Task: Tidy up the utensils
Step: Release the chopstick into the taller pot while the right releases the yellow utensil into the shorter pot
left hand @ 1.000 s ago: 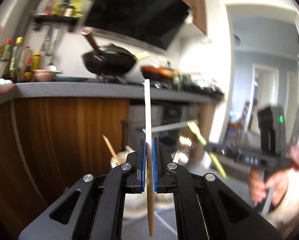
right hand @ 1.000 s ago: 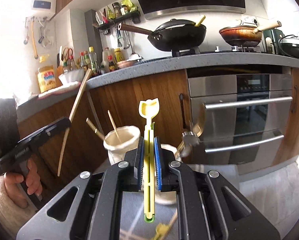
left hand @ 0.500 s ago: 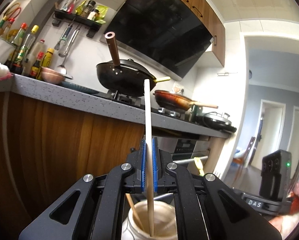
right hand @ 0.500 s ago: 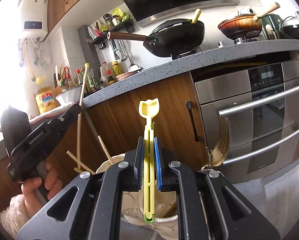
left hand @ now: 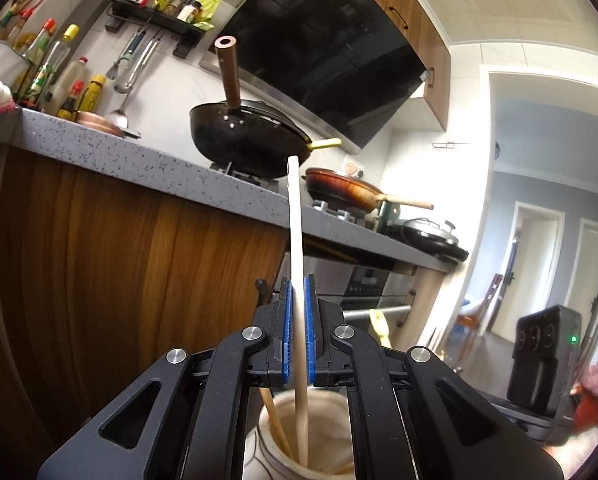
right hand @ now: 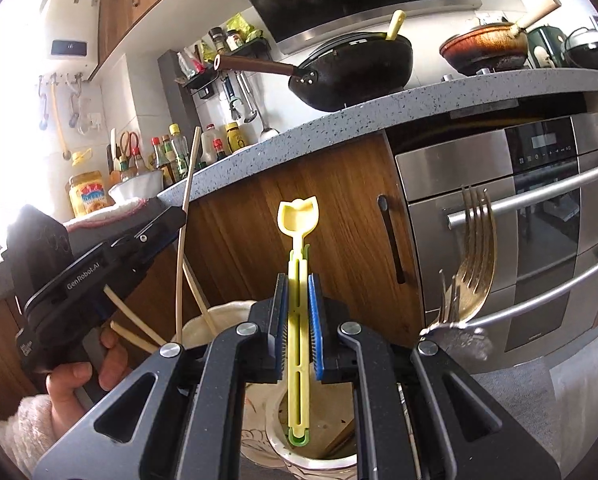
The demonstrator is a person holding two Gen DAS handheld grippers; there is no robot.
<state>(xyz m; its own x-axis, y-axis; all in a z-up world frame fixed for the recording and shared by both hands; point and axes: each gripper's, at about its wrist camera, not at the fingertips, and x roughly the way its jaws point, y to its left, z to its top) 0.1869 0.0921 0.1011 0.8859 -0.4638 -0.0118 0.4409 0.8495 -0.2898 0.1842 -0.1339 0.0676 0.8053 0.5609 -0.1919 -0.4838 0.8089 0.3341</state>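
Note:
In the left wrist view my left gripper (left hand: 298,300) is shut on a pale wooden chopstick (left hand: 295,216) that stands upright. Its lower end reaches into a cream jar (left hand: 267,412), beside another wooden stick (left hand: 275,420). In the right wrist view my right gripper (right hand: 298,292) is shut on a yellow plastic utensil (right hand: 299,220), also upright. The utensil's green lower tip hangs in the mouth of a patterned jar (right hand: 327,462). The left gripper (right hand: 175,214) shows at the left with its chopstick (right hand: 187,200) over the cream jar (right hand: 227,312).
Metal forks (right hand: 471,272) stick up at the right of the patterned jar. Behind stand wooden cabinet fronts (right hand: 331,208), a steel oven (right hand: 539,220) and a grey counter (left hand: 139,160) with a black wok (left hand: 247,140). A hand (right hand: 75,380) holds the left gripper.
Both grippers have sunk toward the jars and come closer to the cabinets. The chopstick's lower end now sits inside the cream jar and the yellow utensil's tip in the patterned one.

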